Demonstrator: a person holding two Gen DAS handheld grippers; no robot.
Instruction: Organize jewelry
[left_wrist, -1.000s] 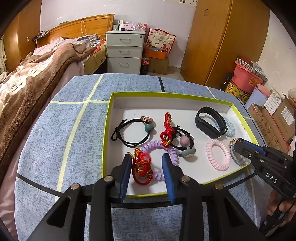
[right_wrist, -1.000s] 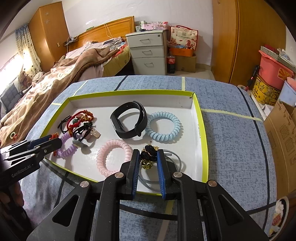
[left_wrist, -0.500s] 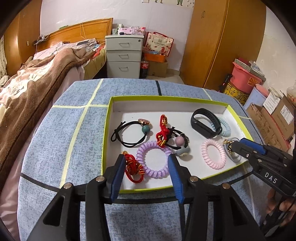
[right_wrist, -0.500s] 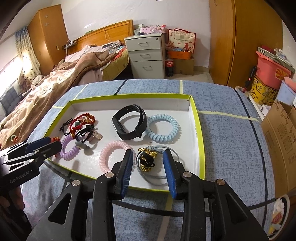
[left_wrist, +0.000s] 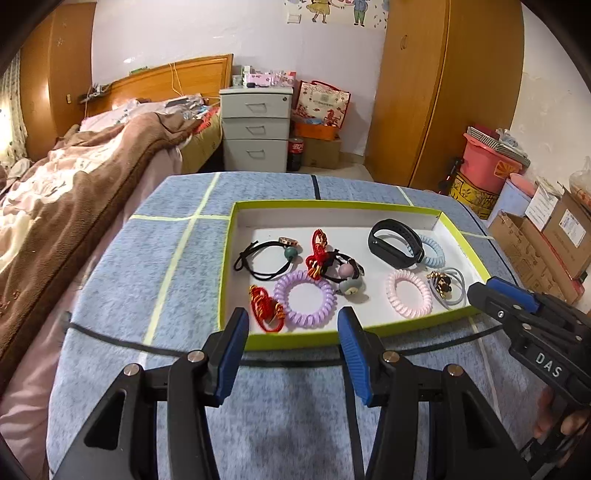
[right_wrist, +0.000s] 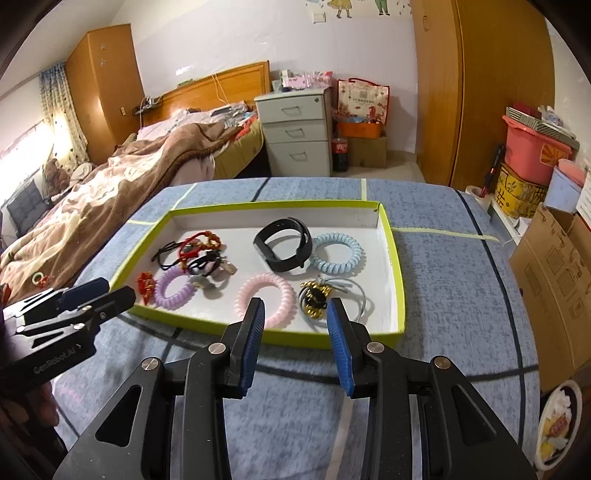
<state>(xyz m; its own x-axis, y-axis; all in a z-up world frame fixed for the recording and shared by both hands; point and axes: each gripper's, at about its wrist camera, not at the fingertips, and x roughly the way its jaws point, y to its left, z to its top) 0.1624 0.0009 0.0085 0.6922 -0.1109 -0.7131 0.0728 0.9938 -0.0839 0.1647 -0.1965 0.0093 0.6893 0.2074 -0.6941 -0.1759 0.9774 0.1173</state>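
Both pulled back from the tray (left_wrist: 236, 254) and raised over the bench (left_wrist: 122, 280). Left gripper (left_wrist: 291, 328) jaws spread wide, red knotted bracelet (left_wrist: 266, 305) released inside. Right gripper (right_wrist: 295, 317) jaws parted too, gold-charm hair tie (right_wrist: 317, 295) let go.

A shallow tray (left_wrist: 236, 258) with lime-green walls and a white floor held the jewelry. At its near left corner lay a red knotted cord bracelet (left_wrist: 266, 305), touching a lilac spiral hair tie (left_wrist: 305, 298). Behind them sat a black elastic tie with a teal bead (left_wrist: 266, 258), a red-and-gold charm (left_wrist: 317, 254) and a tangled black tie with a pink bead (left_wrist: 343, 271). A black wristband (left_wrist: 395, 248) stood on edge, overlapping a pale blue spiral tie (right_wrist: 336, 254). A pink spiral tie (right_wrist: 266, 298) lay flat beside a grey loop with a black-and-gold charm (right_wrist: 317, 297).
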